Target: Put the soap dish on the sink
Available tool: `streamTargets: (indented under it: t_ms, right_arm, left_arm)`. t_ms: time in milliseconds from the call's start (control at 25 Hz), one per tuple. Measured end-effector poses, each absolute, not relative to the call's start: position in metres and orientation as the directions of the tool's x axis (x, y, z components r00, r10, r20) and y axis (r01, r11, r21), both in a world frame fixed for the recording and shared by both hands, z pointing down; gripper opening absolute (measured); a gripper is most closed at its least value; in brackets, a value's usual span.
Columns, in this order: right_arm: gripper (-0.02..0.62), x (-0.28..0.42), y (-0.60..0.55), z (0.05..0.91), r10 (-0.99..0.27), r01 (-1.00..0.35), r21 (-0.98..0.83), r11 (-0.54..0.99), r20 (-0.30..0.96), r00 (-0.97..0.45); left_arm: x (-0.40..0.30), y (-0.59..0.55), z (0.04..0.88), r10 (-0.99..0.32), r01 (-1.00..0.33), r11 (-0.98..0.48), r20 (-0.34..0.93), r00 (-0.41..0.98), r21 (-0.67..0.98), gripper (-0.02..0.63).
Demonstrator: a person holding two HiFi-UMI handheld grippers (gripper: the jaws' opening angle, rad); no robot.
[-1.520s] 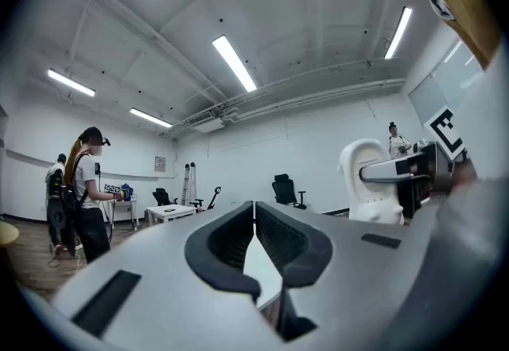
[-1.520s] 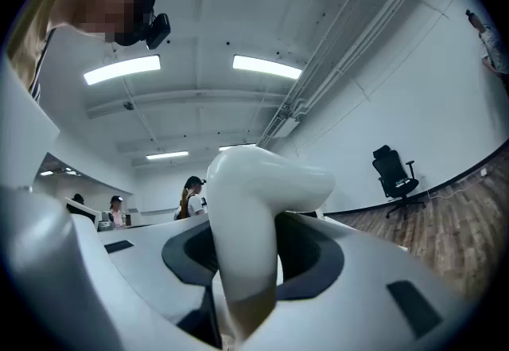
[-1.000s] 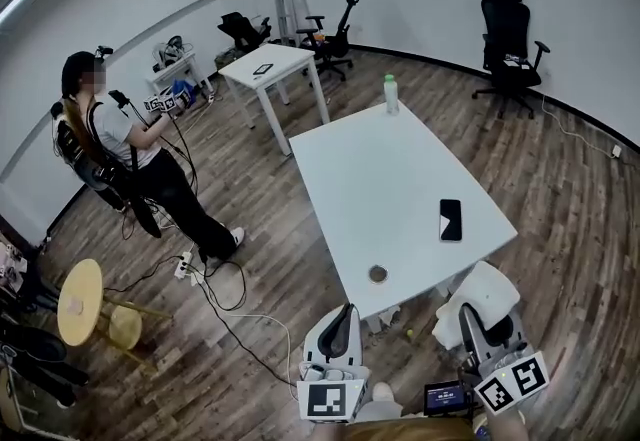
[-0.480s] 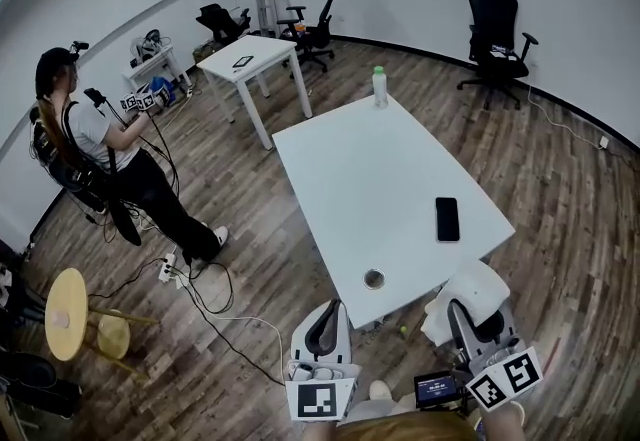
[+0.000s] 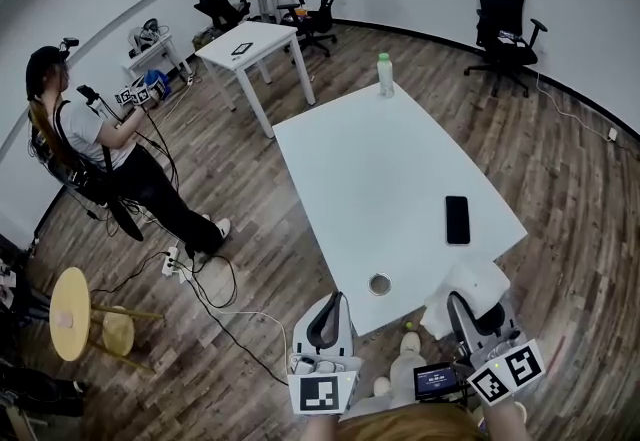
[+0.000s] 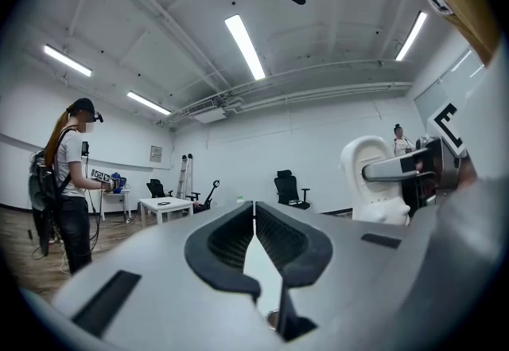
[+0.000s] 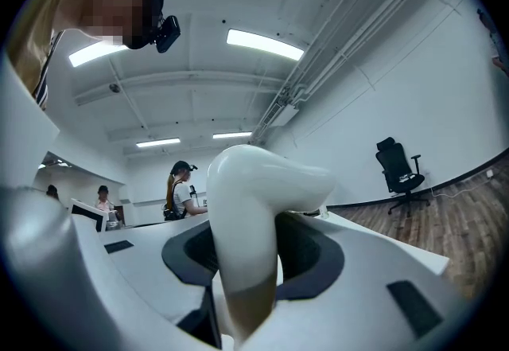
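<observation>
The soap dish [image 5: 478, 286] is a white, curved piece, and my right gripper [image 5: 470, 317] is shut on it just off the near corner of the white table [image 5: 380, 159]. In the right gripper view the soap dish [image 7: 253, 206] stands between the dark pads and hides much of the right gripper [image 7: 256, 239]. My left gripper [image 5: 328, 322] hangs beside it at the table's near edge. The left gripper [image 6: 255, 212] is shut with nothing in it, its pads meeting at the tips. No sink shows in any view.
On the table lie a black phone [image 5: 457, 220], a small round metal piece [image 5: 379, 284] near the front edge and a bottle [image 5: 385, 74] at the far end. A person [image 5: 95, 144] stands at left, with cables [image 5: 215, 284] and a yellow stool [image 5: 75, 299] near them. Behind are a second table [image 5: 255, 44] and office chairs [image 5: 505, 14].
Both grippers stay at the bottom of the head view while the table's near corner has drawn closer to them. The right gripper's hold on the soap dish is unchanged.
</observation>
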State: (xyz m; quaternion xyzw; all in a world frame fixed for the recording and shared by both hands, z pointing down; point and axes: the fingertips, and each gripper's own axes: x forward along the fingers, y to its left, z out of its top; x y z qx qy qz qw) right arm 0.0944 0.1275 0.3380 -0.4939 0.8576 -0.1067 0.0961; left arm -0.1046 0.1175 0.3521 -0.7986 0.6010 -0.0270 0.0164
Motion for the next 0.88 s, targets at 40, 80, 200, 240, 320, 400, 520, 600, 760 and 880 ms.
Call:
streamTargets:
  t_ms: [40, 80, 200, 240, 320, 400, 520, 600, 760, 880]
  right_arm:
    - [0.169, 0.094, 0.118, 0.339, -0.864, -0.822, -0.281, 0.495, -0.055, -0.501]
    - [0.169, 0.092, 0.109, 0.34, -0.859, -0.818, -0.281, 0.502, -0.051, -0.509]
    - [0.169, 0.086, 0.082, 0.338, -0.841, -0.803, -0.269, 0.532, -0.057, -0.538]
    - [0.169, 0.086, 0.073, 0.337, -0.836, -0.798, -0.267, 0.541, -0.062, -0.546]
    - [0.169, 0.088, 0.055, 0.334, -0.826, -0.785, -0.275, 0.555, -0.073, -0.559]
    - [0.169, 0.089, 0.039, 0.333, -0.819, -0.777, -0.281, 0.564, -0.072, -0.569]
    - [0.169, 0.089, 0.02, 0.337, -0.809, -0.767, -0.285, 0.576, -0.06, -0.585]
    - [0.169, 0.092, 0.007, 0.339, -0.802, -0.759, -0.292, 0.582, -0.055, -0.594]
    - [0.169, 0.093, -0.013, 0.343, -0.79, -0.744, -0.307, 0.594, -0.052, -0.61]
    - [0.169, 0.09, -0.023, 0.34, -0.786, -0.736, -0.316, 0.599, -0.053, -0.617]
  left_arm:
    - [-0.104, 0.108, 0.351, -0.962, -0.96, -0.274, 0.021, 0.274, -0.062, 0.017]
    - [-0.105, 0.1, 0.351, -0.963, -0.961, -0.271, 0.021, 0.27, -0.062, 0.017]
    - [-0.108, 0.078, 0.353, -0.968, -0.966, -0.252, 0.033, 0.25, -0.056, 0.017]
    - [-0.108, 0.07, 0.353, -0.969, -0.967, -0.245, 0.039, 0.243, -0.064, 0.017]
    - [-0.105, 0.056, 0.354, -0.972, -0.969, -0.235, 0.046, 0.232, -0.072, 0.017]
    - [-0.101, 0.044, 0.358, -0.972, -0.97, -0.233, 0.044, 0.23, -0.065, 0.017]
    - [-0.099, 0.026, 0.362, -0.974, -0.973, -0.223, 0.061, 0.219, -0.064, 0.017]
    - [-0.096, 0.014, 0.36, -0.976, -0.975, -0.212, 0.055, 0.209, -0.062, 0.017]
    - [-0.091, -0.006, 0.356, -0.979, -0.977, -0.203, 0.048, 0.2, -0.069, 0.017]
    - [-0.093, -0.022, 0.35, -0.98, -0.977, -0.2, 0.039, 0.198, -0.076, 0.017]
